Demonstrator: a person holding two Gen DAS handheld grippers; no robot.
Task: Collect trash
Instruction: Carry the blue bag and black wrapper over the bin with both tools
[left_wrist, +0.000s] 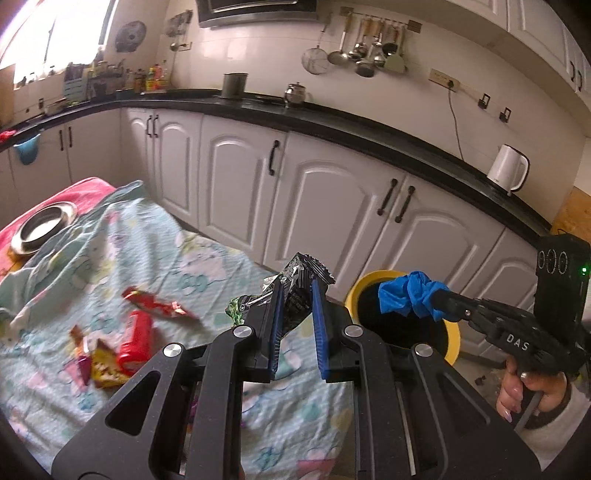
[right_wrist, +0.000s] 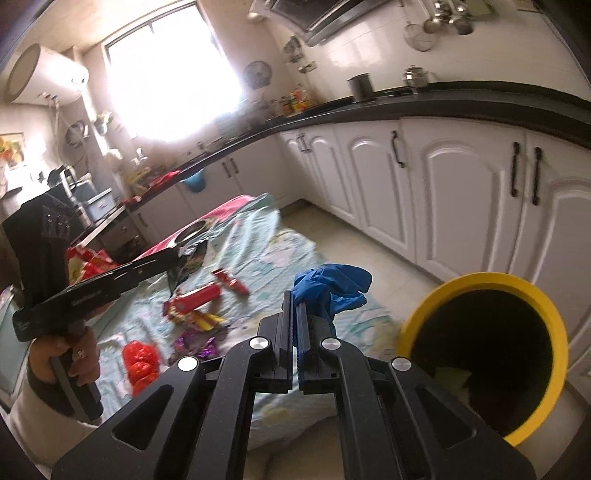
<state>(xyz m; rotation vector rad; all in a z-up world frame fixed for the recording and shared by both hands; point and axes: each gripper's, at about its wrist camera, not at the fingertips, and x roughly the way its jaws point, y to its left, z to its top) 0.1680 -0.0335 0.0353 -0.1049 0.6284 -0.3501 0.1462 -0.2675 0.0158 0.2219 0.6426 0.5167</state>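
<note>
Left wrist view: you are pinching a dark wrapper (left_wrist: 299, 291) in the left gripper (left_wrist: 295, 295) while the right gripper (left_wrist: 436, 299), pressed tight on a blue glove (left_wrist: 406, 295), is hanging over the yellow-rimmed bin (left_wrist: 452, 341) at right, apparently for dropping

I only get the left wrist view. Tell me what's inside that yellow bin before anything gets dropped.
Observer: The right wrist view looks down into the yellow bin. Something pale yellow-green lies near its bottom, and the rest is dark.
Operator: Check the right gripper's hold on the blue glove.
Observer: From its own camera, the right gripper has its jaws shut on the blue glove, which bunches up past the fingertips.
Operator: Name any trash I can't see.
Observer: A purple foil wrapper lies on the cloth.
</note>
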